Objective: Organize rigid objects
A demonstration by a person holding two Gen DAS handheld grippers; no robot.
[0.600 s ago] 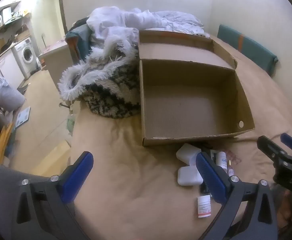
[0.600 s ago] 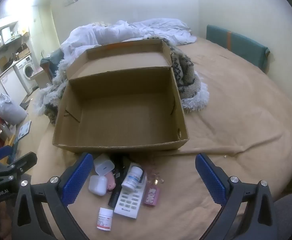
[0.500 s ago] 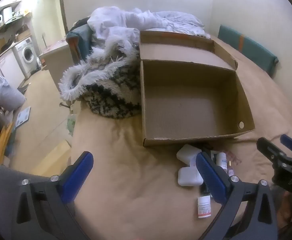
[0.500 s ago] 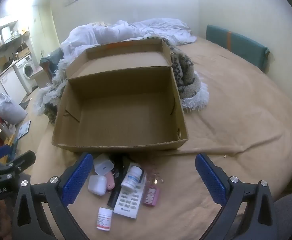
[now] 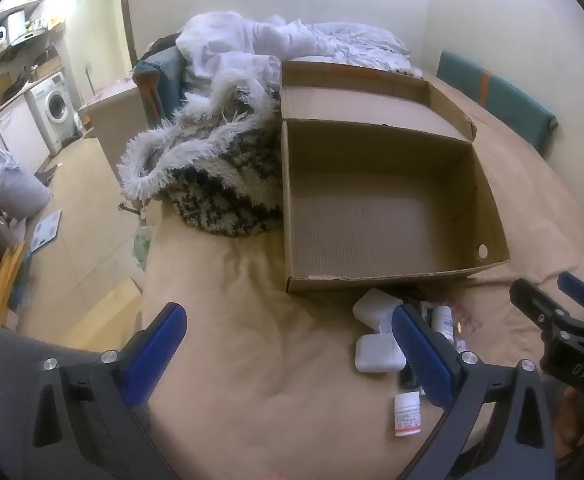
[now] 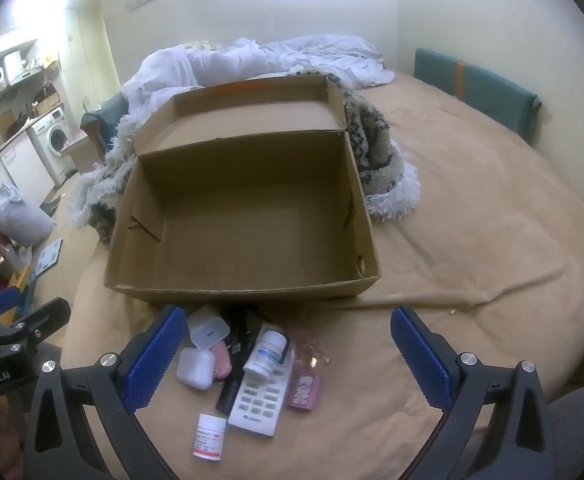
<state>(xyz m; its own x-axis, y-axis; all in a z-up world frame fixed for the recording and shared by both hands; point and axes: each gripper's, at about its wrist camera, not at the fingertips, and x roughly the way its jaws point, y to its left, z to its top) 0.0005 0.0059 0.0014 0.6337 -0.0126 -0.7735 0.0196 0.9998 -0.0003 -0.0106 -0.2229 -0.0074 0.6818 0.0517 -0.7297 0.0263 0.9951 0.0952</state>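
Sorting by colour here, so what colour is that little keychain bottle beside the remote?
Pink bottle, clearest in the right wrist view.

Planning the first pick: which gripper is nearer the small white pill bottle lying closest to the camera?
Left, narrowly. The left gripper has the pill bottle just beside its right finger; the right gripper has it just inside its left finger. Both are open.
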